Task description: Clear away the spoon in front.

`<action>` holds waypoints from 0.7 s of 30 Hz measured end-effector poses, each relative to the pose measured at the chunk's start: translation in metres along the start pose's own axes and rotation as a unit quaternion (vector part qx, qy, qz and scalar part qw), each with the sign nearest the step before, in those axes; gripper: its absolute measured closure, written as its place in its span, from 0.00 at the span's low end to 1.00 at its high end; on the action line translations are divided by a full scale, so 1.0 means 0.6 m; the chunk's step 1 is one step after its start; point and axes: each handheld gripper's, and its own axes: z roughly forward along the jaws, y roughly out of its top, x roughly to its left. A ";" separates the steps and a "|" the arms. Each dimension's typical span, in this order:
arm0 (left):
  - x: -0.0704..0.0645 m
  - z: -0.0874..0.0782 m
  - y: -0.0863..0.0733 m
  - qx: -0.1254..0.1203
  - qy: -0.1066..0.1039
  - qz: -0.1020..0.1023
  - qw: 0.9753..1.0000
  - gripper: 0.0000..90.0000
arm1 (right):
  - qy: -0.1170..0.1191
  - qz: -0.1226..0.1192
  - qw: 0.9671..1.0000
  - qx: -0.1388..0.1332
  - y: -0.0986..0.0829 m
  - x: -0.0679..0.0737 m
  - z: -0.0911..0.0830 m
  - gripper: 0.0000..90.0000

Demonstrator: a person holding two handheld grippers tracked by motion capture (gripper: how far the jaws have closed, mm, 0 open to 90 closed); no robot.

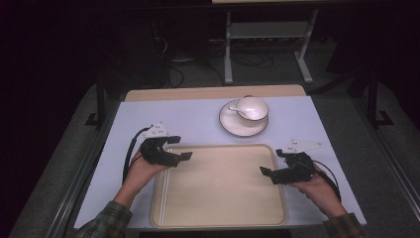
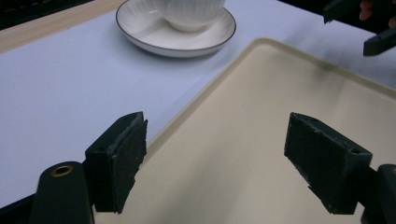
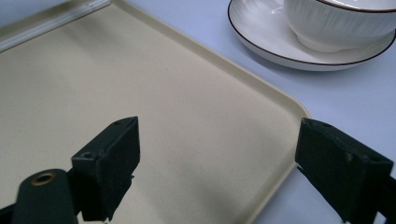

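Tray [image 1: 218, 198] lies flat, long axis left-right.

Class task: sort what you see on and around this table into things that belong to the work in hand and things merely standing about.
Part of the work:
- left gripper, open, over the tray
- right gripper, open, over the tray
- tray
- cup on its saucer

Standing about:
- metal stand beyond the table
- floor cables

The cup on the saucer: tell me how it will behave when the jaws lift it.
The cup looks like glazed ceramic, so probably rigid, slick and breakable. It sits loose on the saucer, so a nudge may slide it. A spoon rests in it and could tip out.
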 end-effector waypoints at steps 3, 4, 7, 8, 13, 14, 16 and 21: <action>0.006 0.015 0.015 0.002 -0.005 0.002 1.000 0.23 | -0.001 0.001 1.000 0.001 -0.003 0.000 -0.001 0.15; 0.007 0.020 0.018 0.002 -0.007 0.002 1.000 0.24 | -0.001 0.002 1.000 0.001 -0.005 0.000 -0.001 0.15; 0.014 0.037 0.034 0.003 -0.009 0.006 1.000 0.25 | -0.001 0.001 1.000 0.003 -0.007 -0.001 -0.002 0.15; 0.016 0.044 0.040 0.003 -0.012 0.005 1.000 0.26 | -0.001 0.001 1.000 0.002 -0.007 -0.001 -0.002 0.15; 0.021 0.075 0.069 0.006 -0.019 0.015 1.000 0.29 | -0.002 0.003 1.000 0.002 -0.011 -0.001 -0.004 0.15; 0.023 0.081 0.075 0.006 -0.021 0.015 1.000 0.30 | -0.003 0.004 1.000 0.001 -0.010 -0.002 -0.004 0.15; 0.026 0.091 0.084 0.006 -0.024 0.017 1.000 0.31 | -0.003 0.004 1.000 0.001 -0.010 -0.002 -0.003 0.15; 0.037 0.118 0.109 -0.002 -0.029 0.012 1.000 0.34 | -0.002 0.003 1.000 0.001 -0.010 -0.002 -0.003 0.15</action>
